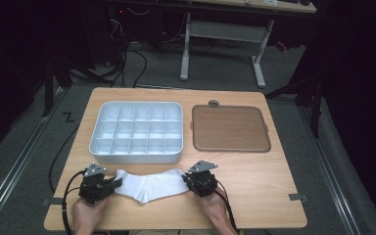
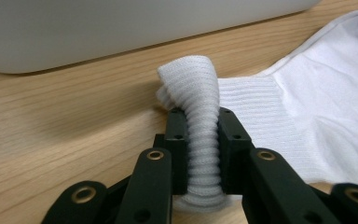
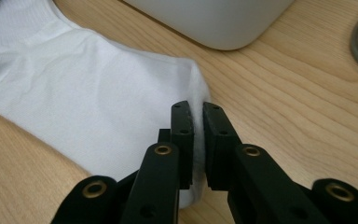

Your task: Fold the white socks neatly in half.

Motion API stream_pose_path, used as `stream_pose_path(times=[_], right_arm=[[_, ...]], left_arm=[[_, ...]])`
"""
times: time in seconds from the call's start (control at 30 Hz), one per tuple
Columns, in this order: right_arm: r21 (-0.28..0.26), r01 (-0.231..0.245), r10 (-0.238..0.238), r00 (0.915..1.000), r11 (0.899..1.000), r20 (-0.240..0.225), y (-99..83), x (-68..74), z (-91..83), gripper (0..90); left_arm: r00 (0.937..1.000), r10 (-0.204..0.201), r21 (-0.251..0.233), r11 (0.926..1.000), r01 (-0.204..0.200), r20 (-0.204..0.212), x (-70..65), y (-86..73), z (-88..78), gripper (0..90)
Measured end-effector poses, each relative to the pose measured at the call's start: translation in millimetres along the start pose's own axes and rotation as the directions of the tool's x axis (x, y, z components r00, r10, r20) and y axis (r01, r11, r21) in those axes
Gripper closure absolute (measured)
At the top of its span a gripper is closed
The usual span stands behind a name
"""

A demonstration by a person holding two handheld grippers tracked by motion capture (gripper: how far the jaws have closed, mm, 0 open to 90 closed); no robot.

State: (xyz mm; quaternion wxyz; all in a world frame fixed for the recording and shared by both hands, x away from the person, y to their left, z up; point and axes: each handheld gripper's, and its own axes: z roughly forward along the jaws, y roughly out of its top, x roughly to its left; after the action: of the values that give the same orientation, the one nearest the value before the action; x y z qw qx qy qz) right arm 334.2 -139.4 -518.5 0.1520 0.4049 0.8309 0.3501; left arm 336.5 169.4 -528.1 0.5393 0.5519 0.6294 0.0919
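Observation:
A white sock (image 1: 149, 185) lies flat near the table's front edge, between my two grippers. My left gripper (image 1: 113, 184) is shut on the sock's ribbed cuff (image 2: 200, 121), which bunches up between its black pads (image 2: 177, 140). My right gripper (image 1: 187, 180) is shut on the sock's toe end (image 3: 196, 126), with a thin fold of cloth pinched between its pads (image 3: 182, 135). The sock's body (image 3: 84, 93) spreads out over the wood between the two grips.
A pale grey divided tray (image 1: 136, 131) with several empty compartments stands just behind the sock. A brown flat lid (image 1: 230, 128) lies to its right. The wooden table (image 1: 264, 196) ends close behind the hands. Desk legs and cables lie on the floor beyond.

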Motion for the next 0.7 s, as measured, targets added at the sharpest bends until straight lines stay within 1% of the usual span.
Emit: stream_pose_path(times=[0.1, 0.13, 0.27, 0.4, 0.53, 0.67, 0.7], right_arm=[[-0.007, -0.003, 0.003, 1.0000, 1.000, 0.007, -2.3, -3.5, -5.6, 84.5], [-0.011, -0.011, 0.011, 0.9999, 1.000, 0.010, -3.3, -5.1, -7.7, 84.5], [-0.003, -0.013, 0.013, 0.9996, 1.000, 0.025, -7.0, -11.0, -13.4, 84.5], [-0.002, -0.019, 0.019, 0.9989, 1.000, 0.042, -12.2, -17.0, -20.2, 84.5], [0.002, -0.037, 0.037, 0.9973, 0.999, 0.064, -17.6, -25.1, -26.3, 84.4], [0.003, -0.035, 0.035, 0.9962, 0.999, 0.080, -20.3, -29.3, -31.3, 84.4], [0.007, -0.039, 0.038, 0.9951, 0.999, 0.091, -22.6, -32.2, -34.6, 84.4]], left_arm=[[0.9999, -0.004, 0.005, 1.0000, 0.003, 0.017, -5.3, -0.6, 1.7, 77.4], [0.9998, -0.002, 0.006, 1.0000, 0.002, 0.021, -7.3, -0.9, 2.5, 77.4], [0.9991, -0.011, 0.013, 0.9999, 0.011, 0.040, -15.7, -1.5, 5.9, 77.4], [0.9981, 0.005, 0.031, 0.9995, -0.007, 0.062, -25.2, -3.1, 12.3, 77.4], [0.9966, 0.007, 0.044, 0.9990, -0.011, 0.083, -33.7, -6.4, 19.2, 77.4], [0.9954, 0.012, 0.057, 0.9982, -0.018, 0.096, -38.8, -8.4, 23.6, 77.4], [0.9943, 0.006, 0.061, 0.9981, -0.012, 0.106, -42.7, -9.8, 26.6, 77.4]])
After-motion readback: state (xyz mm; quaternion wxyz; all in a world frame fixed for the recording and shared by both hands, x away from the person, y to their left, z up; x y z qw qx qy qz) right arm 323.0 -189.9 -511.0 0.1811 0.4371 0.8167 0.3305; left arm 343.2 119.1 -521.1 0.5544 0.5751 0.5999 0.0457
